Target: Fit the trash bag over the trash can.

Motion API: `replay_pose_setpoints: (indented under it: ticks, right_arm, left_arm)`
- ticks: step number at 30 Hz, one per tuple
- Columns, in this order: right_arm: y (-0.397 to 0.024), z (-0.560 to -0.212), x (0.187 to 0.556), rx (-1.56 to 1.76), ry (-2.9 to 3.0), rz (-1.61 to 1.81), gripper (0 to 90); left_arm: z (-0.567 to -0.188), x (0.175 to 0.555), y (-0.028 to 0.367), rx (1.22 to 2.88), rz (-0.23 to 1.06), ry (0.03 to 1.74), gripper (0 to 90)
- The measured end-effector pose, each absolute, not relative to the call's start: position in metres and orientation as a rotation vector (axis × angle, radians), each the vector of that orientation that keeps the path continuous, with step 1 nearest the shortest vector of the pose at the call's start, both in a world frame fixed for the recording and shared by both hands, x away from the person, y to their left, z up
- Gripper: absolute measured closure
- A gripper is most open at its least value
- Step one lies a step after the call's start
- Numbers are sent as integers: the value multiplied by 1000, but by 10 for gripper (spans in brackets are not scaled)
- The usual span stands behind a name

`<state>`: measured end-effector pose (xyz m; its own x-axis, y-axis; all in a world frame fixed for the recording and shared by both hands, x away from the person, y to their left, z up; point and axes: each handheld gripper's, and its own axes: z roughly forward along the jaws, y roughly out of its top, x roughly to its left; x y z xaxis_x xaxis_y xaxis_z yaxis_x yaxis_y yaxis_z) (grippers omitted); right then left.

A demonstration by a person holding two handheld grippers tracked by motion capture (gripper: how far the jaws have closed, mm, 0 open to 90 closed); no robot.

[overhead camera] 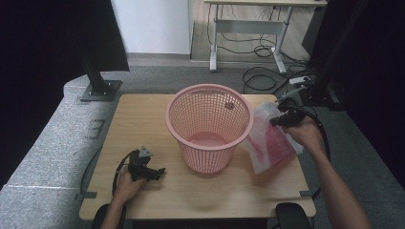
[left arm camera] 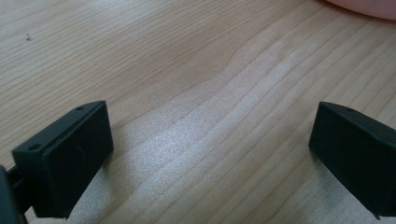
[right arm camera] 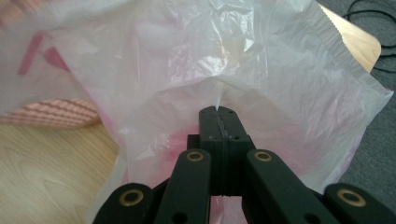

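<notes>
— Plastic, thin and crinkled, half clear with pink inside: is that the bag (overhead camera: pixel 270 136)?
— Yes. It hangs beside the pink basket (overhead camera: pixel 208 125), above the counter (overhead camera: pixel 143 114); the right tongs (right arm camera: pixel 218 111) pinch its film closed.
— And the left tongs (left arm camera: pixel 210 154)?
— Wide open, empty, low over the wood.

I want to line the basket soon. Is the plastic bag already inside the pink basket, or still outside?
Outside. The plastic bag hangs beside the pink basket, at its right, pinched by the shut right gripper; its lower edge rests on the table.
</notes>
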<state>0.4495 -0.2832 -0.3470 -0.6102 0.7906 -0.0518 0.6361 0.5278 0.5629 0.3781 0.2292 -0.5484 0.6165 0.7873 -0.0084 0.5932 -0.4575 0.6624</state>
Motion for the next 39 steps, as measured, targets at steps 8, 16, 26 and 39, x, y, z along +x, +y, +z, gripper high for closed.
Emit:
replay_pose_setpoints:
  ticks: [8,16,26,39]
  right_arm:
    - [-272,-326,453,1158,2475,818,896]
    - [-257,-302,455,1126,2476,873,896]
    - [-247,-277,453,1096,2469,925,896]
    - [-222,-248,448,1030,2480,996,896]
  left_arm:
    - [-548,379,228,2207,397,1078,0]
    - [-548,379,228,2208,397,1078,0]
    - [-548,379,228,2211,398,1075,0]
    - [-548,379,227,2212,396,1071,0]
